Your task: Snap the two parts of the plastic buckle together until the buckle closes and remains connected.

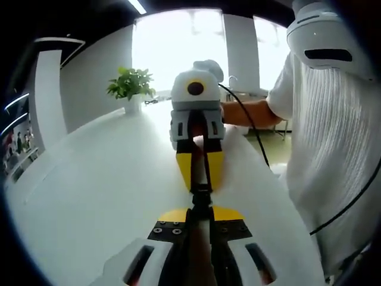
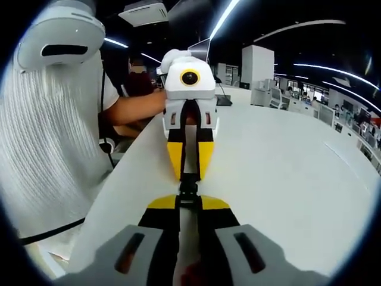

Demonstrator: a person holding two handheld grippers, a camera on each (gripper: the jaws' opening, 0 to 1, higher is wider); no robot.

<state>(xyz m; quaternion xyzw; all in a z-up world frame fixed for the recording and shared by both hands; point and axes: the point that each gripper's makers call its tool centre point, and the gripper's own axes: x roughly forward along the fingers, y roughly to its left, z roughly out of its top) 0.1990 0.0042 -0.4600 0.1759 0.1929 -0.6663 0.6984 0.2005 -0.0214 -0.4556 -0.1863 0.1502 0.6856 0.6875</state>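
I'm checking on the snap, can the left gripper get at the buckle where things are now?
Probably yes: the left gripper is already closed on the black buckle, meeting the right gripper tip to tip above the white table.

Left gripper (image 1: 201, 210), right gripper (image 2: 188, 199) tip-to-tip, jaws apparently closed on something.

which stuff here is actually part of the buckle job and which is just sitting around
Part of the job:
- plastic buckle, a small black piece between the two facing grippers
- left gripper, shut on it
- right gripper, shut on it

Just around:
- potted plant at the table's far end
- white table
- black cable
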